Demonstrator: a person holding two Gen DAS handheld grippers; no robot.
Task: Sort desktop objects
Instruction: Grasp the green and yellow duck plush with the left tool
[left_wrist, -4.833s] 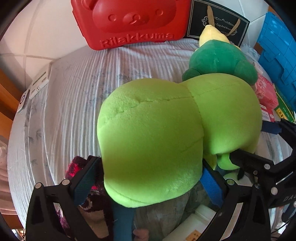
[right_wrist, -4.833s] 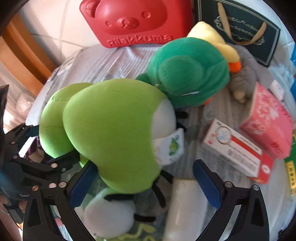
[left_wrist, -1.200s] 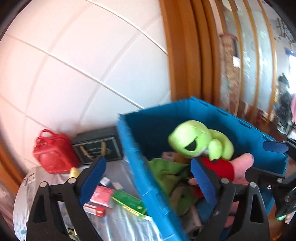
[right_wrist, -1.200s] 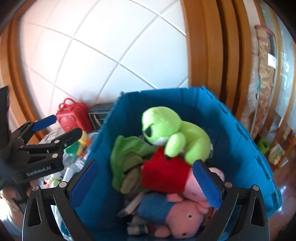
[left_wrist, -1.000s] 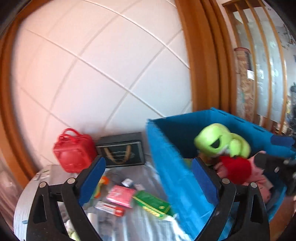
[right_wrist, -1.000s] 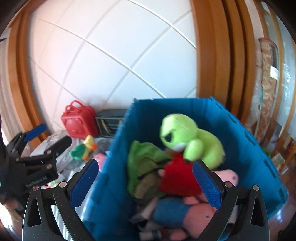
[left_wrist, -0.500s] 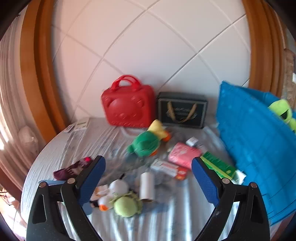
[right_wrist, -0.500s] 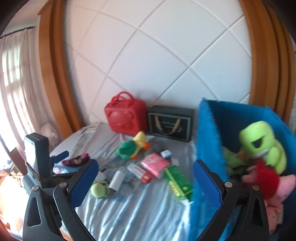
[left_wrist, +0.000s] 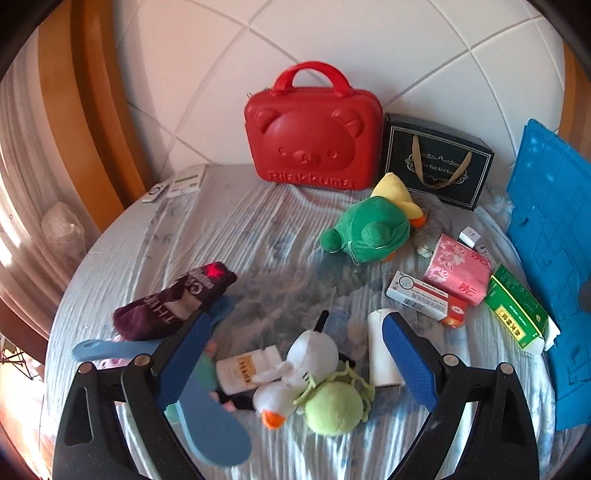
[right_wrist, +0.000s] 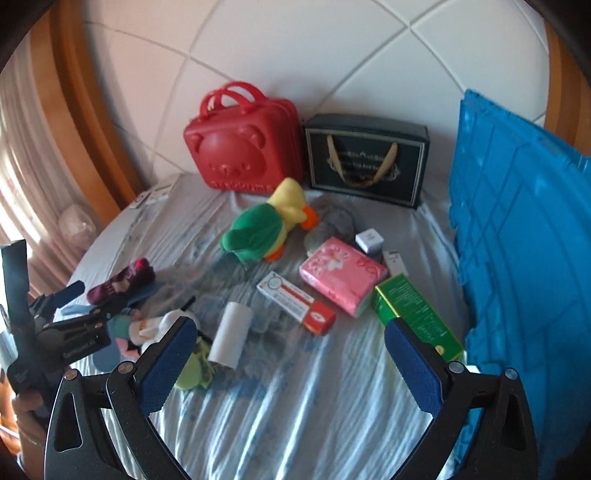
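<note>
Both grippers hang open and empty above the cloth-covered table (left_wrist: 258, 229). Below my left gripper (left_wrist: 295, 354) lie a white duck plush with a lime ball (left_wrist: 314, 376), a white bottle (left_wrist: 243, 369) and a white roll (left_wrist: 380, 350). My right gripper (right_wrist: 291, 365) is over bare cloth, with the roll (right_wrist: 231, 334) just ahead on its left. Farther back lie a green-and-yellow duck plush (right_wrist: 262, 229), a pink tissue pack (right_wrist: 341, 275), a red-white box (right_wrist: 295, 297) and a green box (right_wrist: 413, 314). A maroon sock (left_wrist: 173, 302) lies at the left. The left gripper (right_wrist: 92, 299) shows at the right view's left edge.
A tall blue crate (right_wrist: 517, 240) stands against the table's right side. At the back stand a red bear case (left_wrist: 314, 136) and a black gift bag (left_wrist: 437, 162). Remotes (left_wrist: 184, 181) lie at the back left. A blue insole (left_wrist: 210, 424) lies by the left finger.
Both grippers swung from over the blue crate, where the lime frog plush now lies, back left to the table. Both are open and empty.
</note>
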